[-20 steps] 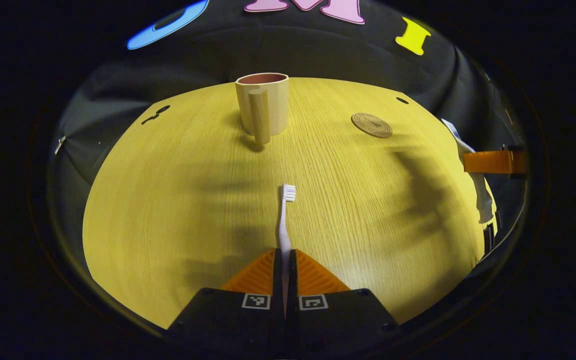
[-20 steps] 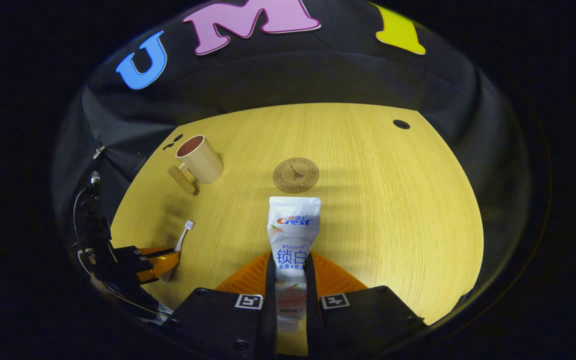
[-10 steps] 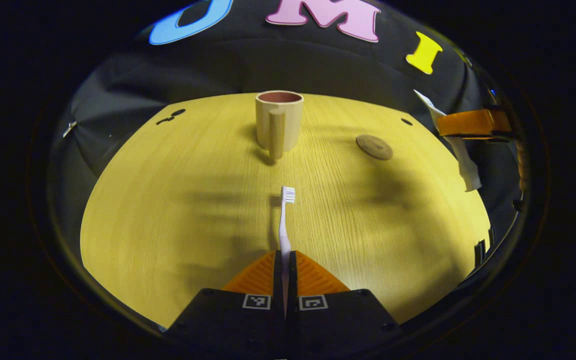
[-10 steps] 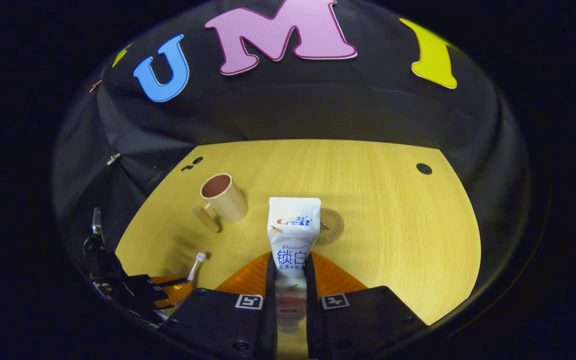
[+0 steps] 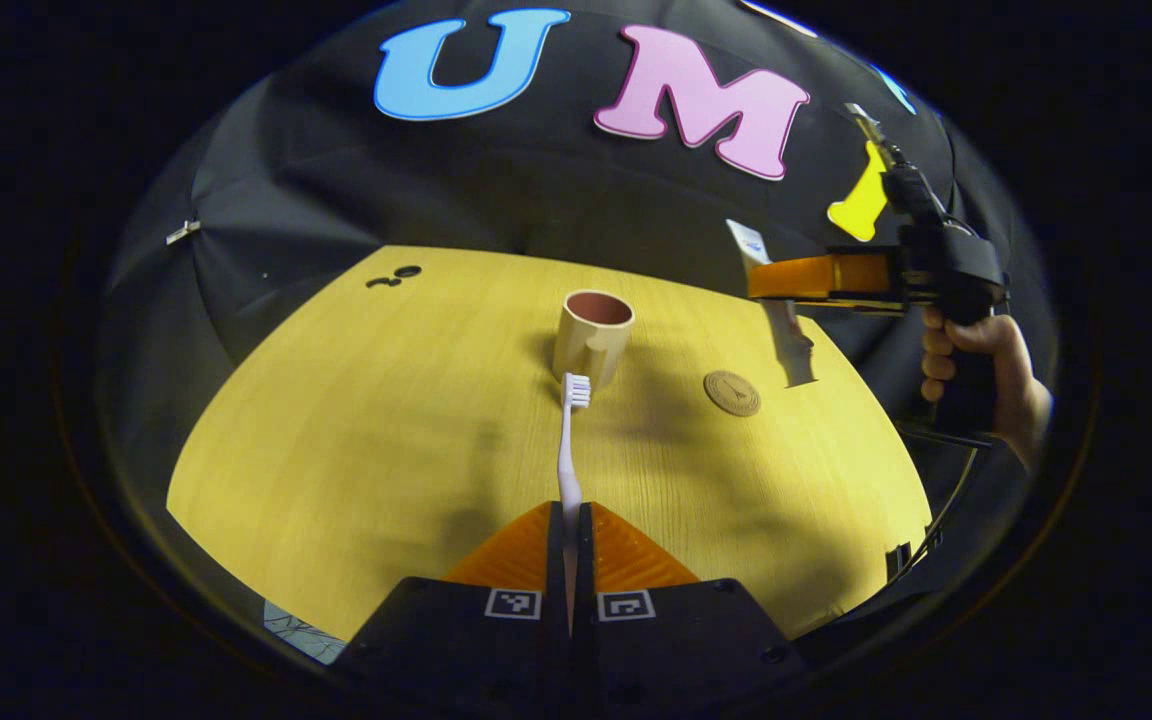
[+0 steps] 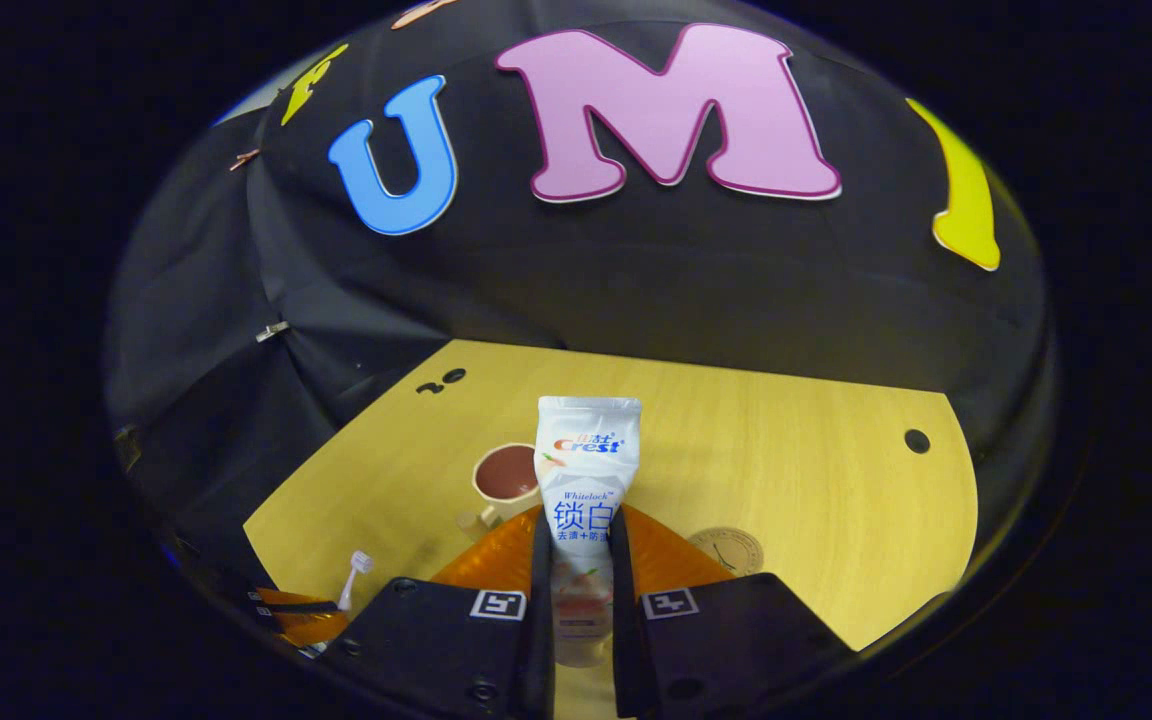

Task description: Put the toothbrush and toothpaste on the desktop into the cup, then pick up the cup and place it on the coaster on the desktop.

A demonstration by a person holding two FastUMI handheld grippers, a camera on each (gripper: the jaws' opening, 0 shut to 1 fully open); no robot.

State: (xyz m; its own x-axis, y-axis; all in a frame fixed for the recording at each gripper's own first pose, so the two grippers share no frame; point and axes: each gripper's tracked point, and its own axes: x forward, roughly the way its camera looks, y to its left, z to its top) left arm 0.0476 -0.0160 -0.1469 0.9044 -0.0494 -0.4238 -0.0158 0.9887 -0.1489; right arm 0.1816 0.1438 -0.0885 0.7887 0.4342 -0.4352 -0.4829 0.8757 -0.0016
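The left gripper (image 5: 568,520) clamps the toothbrush (image 5: 568,440), bristles toward twelve o'clock just short of the cup (image 5: 591,335). The coaster (image 5: 732,392) lies at its three o'clock. The right gripper (image 6: 581,560) pinches the toothpaste (image 6: 586,480) above the desktop (image 6: 796,470).

Bright desktop (image 5: 356,400), soft shadows, dim wall, fisheye-warped edges

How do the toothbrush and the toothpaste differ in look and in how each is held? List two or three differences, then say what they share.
The toothbrush is a thin white stick with bristles at its far tip; the toothpaste is a broad, flat printed tube. The toothbrush sits in the left claw; the toothpaste sits in the right claw. Both are clamped, lifted off the table, with the cup empty.
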